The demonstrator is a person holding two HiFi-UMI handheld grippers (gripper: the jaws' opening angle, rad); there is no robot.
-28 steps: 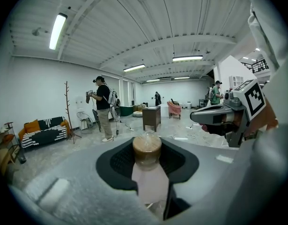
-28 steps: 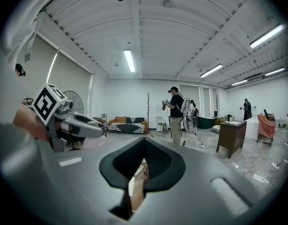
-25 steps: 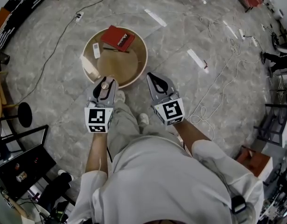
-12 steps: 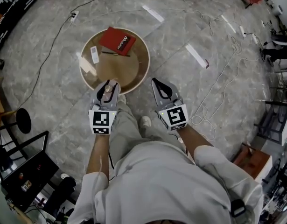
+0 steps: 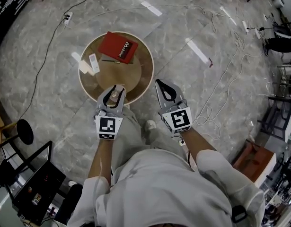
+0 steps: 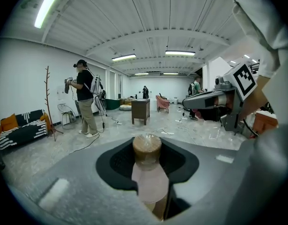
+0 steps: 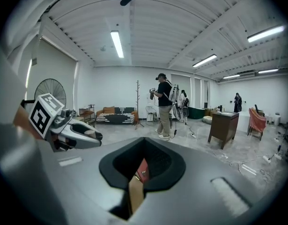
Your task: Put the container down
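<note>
Since a second ago you are bringing both grippers forward. The left gripper (image 5: pixel 114 89) is now reaching over the near rim of the round wooden table (image 5: pixel 138 82), where before it was hanging short of that rim.

Grey marbled floor (image 5: pixel 55 103) is spreading out on every side of you, with cables (image 5: pixel 221 86) trailing across it on your right. The table is standing straight ahead of your feet. A red book (image 5: pixel 118 47) is lying on its far part, and a white remote (image 5: pixel 93 63) is lying to the left of the book, apart from it.

Your left gripper is clamping the container (image 6: pixel 150 179), a pale pinkish bottle with a brown cap. Its jaws are standing apart and pressing on the bottle's sides. The container is sitting upright between them, its cap rising above the jaws and its body running down through the gap. It is hanging at the table's near edge, well apart from the book and the remote. Whether its base is touching the wood is not showing in any view.

Your right gripper (image 5: pixel 159 83) is hovering over the floor just beside the table's right side, level with the left one. Its jaws are drawn together and are holding nothing. Through the narrow slit between them a sliver of the table and the red book is showing.
</note>
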